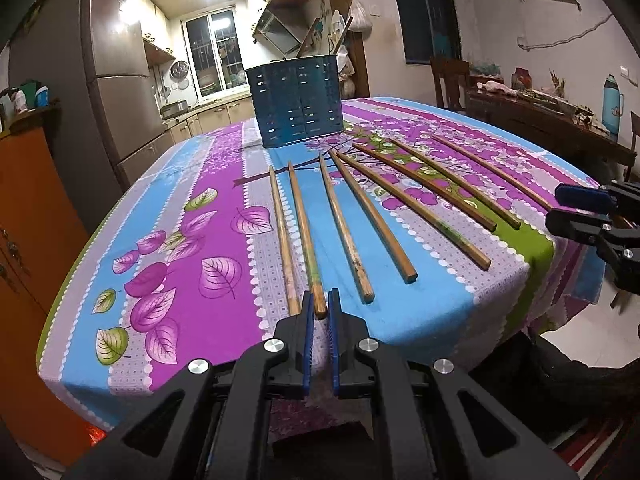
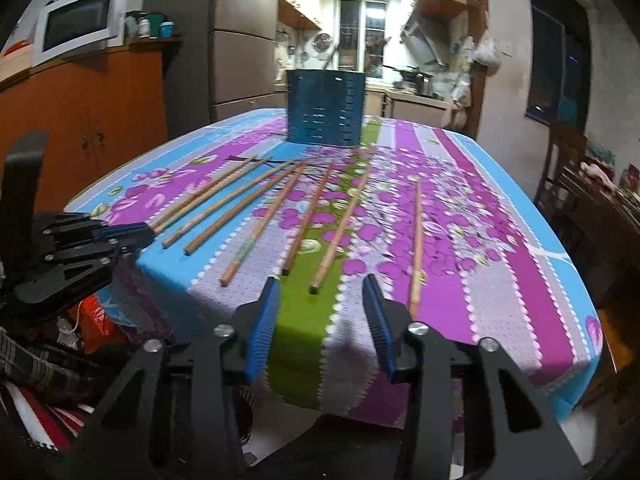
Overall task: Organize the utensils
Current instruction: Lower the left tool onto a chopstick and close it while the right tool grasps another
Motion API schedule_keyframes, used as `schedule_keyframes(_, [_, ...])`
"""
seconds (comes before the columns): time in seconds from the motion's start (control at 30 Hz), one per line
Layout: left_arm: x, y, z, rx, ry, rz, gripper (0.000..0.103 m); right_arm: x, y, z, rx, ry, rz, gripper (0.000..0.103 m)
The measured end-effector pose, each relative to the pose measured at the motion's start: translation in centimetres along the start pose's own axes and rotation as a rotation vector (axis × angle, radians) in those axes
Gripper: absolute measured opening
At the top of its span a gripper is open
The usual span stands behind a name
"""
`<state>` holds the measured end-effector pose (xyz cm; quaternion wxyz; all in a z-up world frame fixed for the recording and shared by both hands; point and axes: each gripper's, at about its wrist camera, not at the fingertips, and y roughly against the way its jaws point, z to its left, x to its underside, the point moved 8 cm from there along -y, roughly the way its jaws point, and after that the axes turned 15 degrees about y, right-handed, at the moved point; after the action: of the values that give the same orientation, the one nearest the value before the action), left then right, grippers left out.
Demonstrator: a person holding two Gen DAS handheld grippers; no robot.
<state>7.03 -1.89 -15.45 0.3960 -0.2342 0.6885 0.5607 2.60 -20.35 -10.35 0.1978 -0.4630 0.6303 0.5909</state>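
Left wrist fisheye sits low at the near table edge, close over the tablecloth (image 1: 192, 208), looking forward along the left gripper (image 1: 319, 304) toward the blue utensil holder (image 1: 296, 100) and the kitchen window behind it. Right wrist fisheye is also low at the same near edge, further to the right, facing the same way along the right gripper (image 2: 320, 292), slightly blurred. Both views share the tablecloth (image 2: 480, 216), the row of wooden chopsticks (image 1: 360, 216) (image 2: 304, 216), the holder (image 2: 326, 108) and the kitchen background. Each camera catches the other gripper at its frame edge: right gripper (image 1: 576, 210) at far right of the left view, left gripper (image 2: 136, 236) at far left of the right view.
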Motion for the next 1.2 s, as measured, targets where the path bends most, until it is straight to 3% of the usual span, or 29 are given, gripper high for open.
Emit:
schedule_keyframes(0.23, [0.0,0.0,0.0,0.008,0.009,-0.011,0.009,-1.5,-0.4,2.0,-0.049,0.056,-0.039,0.032])
schedule_keyframes(0.63, [0.2,0.0,0.1,0.022,0.034,-0.04,0.009,-2.2,-1.9,3.8,-0.076,0.089,-0.028,0.032])
schedule_keyframes(0.87, [0.0,0.0,0.3,0.034,0.046,-0.044,0.009,-2.1,-2.0,3.7,-0.068,0.089,-0.026,0.032])
schedule_keyframes(1.07, [0.0,-0.1,0.5,0.046,0.073,-0.051,0.008,-2.3,-3.4,3.0,-0.011,0.082,0.008,0.032])
schedule_keyframes(1.2, [0.0,-0.1,0.5,0.047,0.071,-0.053,0.008,-2.4,-4.6,2.6,0.009,0.073,0.032,0.022])
